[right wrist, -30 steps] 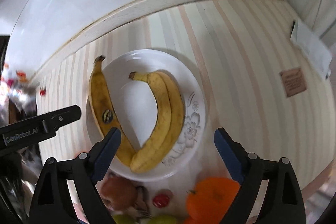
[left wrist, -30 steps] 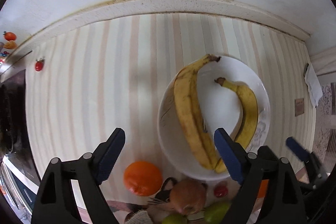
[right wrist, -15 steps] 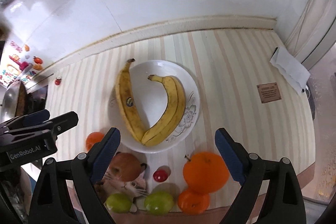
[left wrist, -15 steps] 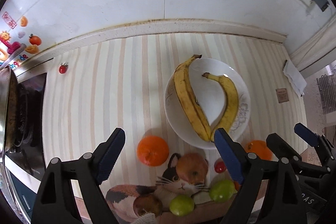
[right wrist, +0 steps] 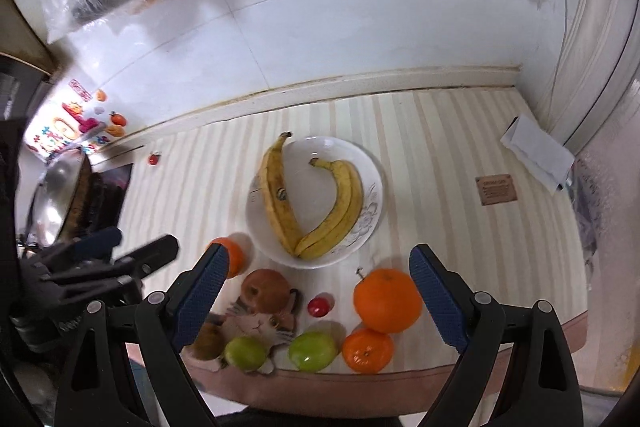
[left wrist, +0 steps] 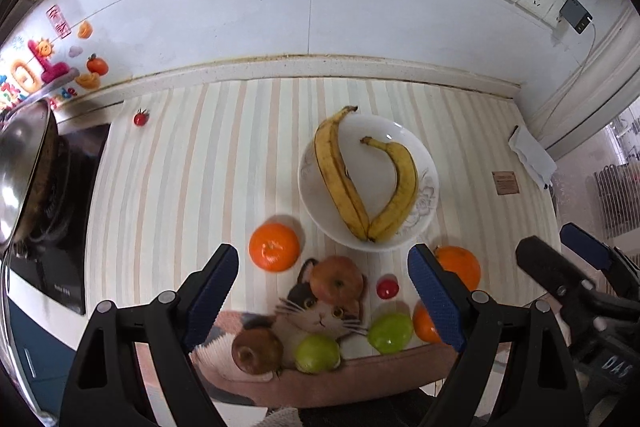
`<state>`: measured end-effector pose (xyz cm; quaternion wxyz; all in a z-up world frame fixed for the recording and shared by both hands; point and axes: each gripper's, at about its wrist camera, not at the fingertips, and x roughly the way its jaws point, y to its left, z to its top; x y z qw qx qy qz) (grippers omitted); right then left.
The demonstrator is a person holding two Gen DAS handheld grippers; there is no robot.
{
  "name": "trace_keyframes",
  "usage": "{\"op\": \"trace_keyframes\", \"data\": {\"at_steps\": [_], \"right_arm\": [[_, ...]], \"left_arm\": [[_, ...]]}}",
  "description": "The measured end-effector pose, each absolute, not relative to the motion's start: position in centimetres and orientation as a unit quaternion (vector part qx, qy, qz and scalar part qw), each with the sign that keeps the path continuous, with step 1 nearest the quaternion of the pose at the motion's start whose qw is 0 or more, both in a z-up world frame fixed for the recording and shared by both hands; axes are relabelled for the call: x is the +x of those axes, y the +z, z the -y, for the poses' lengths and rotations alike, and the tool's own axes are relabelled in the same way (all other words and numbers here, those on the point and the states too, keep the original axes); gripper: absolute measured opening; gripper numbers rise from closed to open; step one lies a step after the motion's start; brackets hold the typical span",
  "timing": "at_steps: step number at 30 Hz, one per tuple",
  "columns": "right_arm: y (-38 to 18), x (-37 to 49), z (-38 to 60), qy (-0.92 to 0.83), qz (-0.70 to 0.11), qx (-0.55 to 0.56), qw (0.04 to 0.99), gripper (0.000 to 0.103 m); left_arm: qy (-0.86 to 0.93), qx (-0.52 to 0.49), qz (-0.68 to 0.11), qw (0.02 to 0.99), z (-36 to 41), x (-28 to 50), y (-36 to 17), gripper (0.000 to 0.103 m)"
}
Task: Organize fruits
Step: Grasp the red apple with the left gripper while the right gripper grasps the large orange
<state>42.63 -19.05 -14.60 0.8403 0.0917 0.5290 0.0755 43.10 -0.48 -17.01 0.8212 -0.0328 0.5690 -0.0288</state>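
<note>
Left gripper [left wrist: 324,291] and right gripper [right wrist: 318,293]: jaws spread wide, holding nothing, above the counter's near edge. Two bananas [right wrist: 304,203] lie in the white plate [right wrist: 372,167]; oranges [right wrist: 387,299], apples and green fruits [right wrist: 312,351] sit loose on the striped mat [right wrist: 440,155] nearer the grippers.

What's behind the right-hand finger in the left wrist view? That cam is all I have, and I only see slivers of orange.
Observer: Two oranges. A big orange with a stem, and a smaller orange just in front of it near the counter edge. They look to be touching.
Operator: Right gripper holding anything?
Observer: No. The right gripper is open and empty, above the fruit at the front of the counter.
Operator: Any label on the bananas?
Observer: Yes. The long banana has a small round sticker about halfway along, on the side facing the middle of the plate.
</note>
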Motion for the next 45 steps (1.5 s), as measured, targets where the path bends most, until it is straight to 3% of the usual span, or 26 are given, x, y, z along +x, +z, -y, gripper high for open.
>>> {"op": "trace_keyframes", "data": {"at_steps": [6,14,21,25,30,45], "right_arm": [[-18.4,42.1,21.8,0.072,-0.578,0.128,0.802,0.094],[-29.1,43.0,24.6,0.033,-0.655,0.144,0.741,0.094],[-33.8,44.3,25.8,0.023,-0.682,0.167,0.712,0.094],[-34.8,44.8,25.4,0.028,-0.691,0.176,0.700,0.094],[-36.0,45.3,24.8,0.034,-0.699,0.177,0.692,0.094],[-36.7,45.8,22.0,0.044,-0.697,0.123,0.705,0.089]], "left_arm": [[-0.005,-0.033,-0.596,0.802,0.4,41.5,-19.5,0.087],[0.011,-0.029,-0.662,0.748,0.9,42.5,-27.4,0.087],[-0.020,-0.015,-0.706,0.708,3.4,45.5,-33.0,0.087],[-0.034,0.001,-0.718,0.695,4.9,46.5,-34.9,0.087],[-0.033,0.021,-0.724,0.689,5.7,46.8,-36.5,0.065],[-0.035,0.013,-0.724,0.688,2.9,45.6,-36.5,0.065]]}}
